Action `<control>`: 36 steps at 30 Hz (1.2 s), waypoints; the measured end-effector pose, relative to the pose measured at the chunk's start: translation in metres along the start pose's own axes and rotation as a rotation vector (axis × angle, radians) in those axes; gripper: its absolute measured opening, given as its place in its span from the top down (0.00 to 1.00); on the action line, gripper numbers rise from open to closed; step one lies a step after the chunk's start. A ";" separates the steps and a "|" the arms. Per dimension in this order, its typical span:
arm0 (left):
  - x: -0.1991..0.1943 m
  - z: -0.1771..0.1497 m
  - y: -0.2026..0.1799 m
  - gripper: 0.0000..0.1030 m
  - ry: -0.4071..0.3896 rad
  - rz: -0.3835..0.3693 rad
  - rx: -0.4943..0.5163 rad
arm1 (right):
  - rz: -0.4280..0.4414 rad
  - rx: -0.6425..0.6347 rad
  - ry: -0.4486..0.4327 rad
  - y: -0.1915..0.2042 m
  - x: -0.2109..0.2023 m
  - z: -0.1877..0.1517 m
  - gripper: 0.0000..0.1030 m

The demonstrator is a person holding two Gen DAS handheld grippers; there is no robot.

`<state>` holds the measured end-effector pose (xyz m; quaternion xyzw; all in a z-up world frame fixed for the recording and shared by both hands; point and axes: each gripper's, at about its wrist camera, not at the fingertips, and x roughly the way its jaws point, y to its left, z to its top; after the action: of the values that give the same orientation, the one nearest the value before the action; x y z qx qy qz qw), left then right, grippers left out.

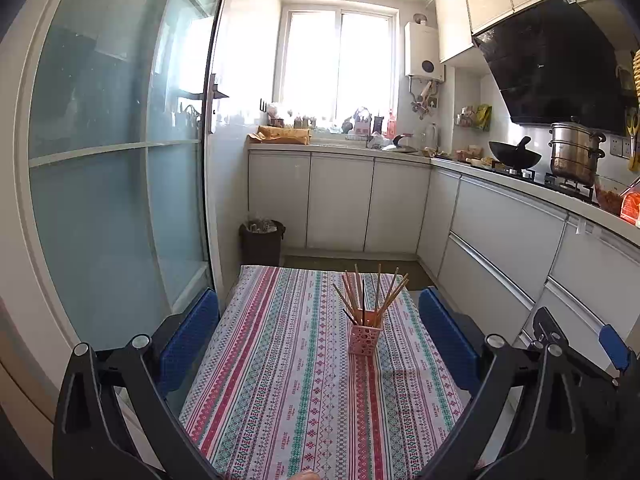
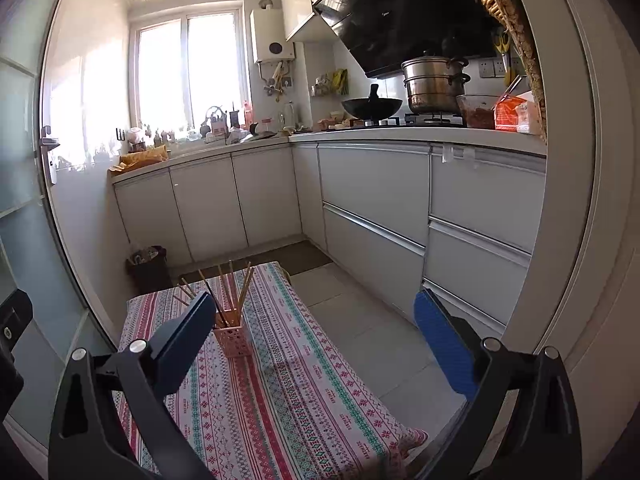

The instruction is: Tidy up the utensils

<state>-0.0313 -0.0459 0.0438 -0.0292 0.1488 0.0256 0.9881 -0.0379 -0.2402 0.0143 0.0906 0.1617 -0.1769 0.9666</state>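
Presently, both tools are held raised and empty: the left gripper (image 1: 319,334) and right gripper (image 2: 314,336) are each spread wide. All chopsticks (image 1: 370,294) are seen standing, splayed, in the pink holder (image 1: 365,336) mid-table on the striped tablecloth (image 1: 280,380); none is seen loose. If straightening is intended, one stick should be pinched near its top and the holder steadied, since tipping is judged likely.

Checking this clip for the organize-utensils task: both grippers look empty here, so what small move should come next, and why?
Probably none beyond pulling back: the chopsticks already stand in the pink holder on the tablecloth, and no loose utensil shows on it. The left gripper and right gripper are both open and hold nothing, so the task looks finished.
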 end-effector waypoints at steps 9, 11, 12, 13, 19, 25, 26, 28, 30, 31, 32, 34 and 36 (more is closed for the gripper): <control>0.001 0.000 0.003 0.07 0.013 -0.012 -0.012 | -0.007 0.000 -0.014 -0.006 -0.007 0.005 0.06; 0.004 0.001 0.004 0.07 0.018 -0.013 -0.016 | -0.005 0.001 -0.015 -0.006 -0.008 0.006 0.06; 0.005 0.001 0.005 0.07 0.021 -0.013 -0.019 | -0.006 0.000 -0.015 -0.005 -0.009 0.006 0.06; 0.007 0.001 0.006 0.07 0.023 -0.009 -0.020 | -0.006 -0.002 -0.014 -0.005 -0.009 0.007 0.06; 0.008 0.001 0.007 0.07 0.026 0.015 -0.023 | 0.016 -0.009 -0.017 -0.002 -0.018 0.007 0.06; 0.003 0.002 0.007 0.07 0.017 0.008 -0.030 | 0.009 -0.022 -0.034 0.001 -0.025 0.010 0.06; 0.002 0.002 0.007 0.07 0.015 0.007 -0.029 | 0.009 -0.022 -0.032 0.001 -0.025 0.010 0.06; 0.000 0.002 0.007 0.07 0.012 0.009 -0.029 | 0.010 -0.020 -0.029 0.000 -0.025 0.010 0.06; -0.001 0.003 0.008 0.07 0.009 0.008 -0.032 | 0.012 -0.021 -0.025 0.001 -0.025 0.010 0.06; -0.001 0.002 0.008 0.07 0.009 0.010 -0.032 | 0.012 -0.020 -0.026 0.001 -0.025 0.010 0.06; -0.001 0.002 0.008 0.07 0.010 0.006 -0.032 | 0.013 -0.022 -0.026 0.001 -0.025 0.011 0.06; -0.001 0.002 0.008 0.07 0.013 0.004 -0.031 | 0.015 -0.025 -0.027 0.002 -0.026 0.011 0.06; -0.002 0.003 0.009 0.07 0.011 0.002 -0.033 | 0.017 -0.026 -0.030 0.002 -0.027 0.011 0.06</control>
<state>-0.0325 -0.0368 0.0469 -0.0456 0.1538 0.0286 0.9866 -0.0580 -0.2327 0.0346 0.0767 0.1486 -0.1678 0.9715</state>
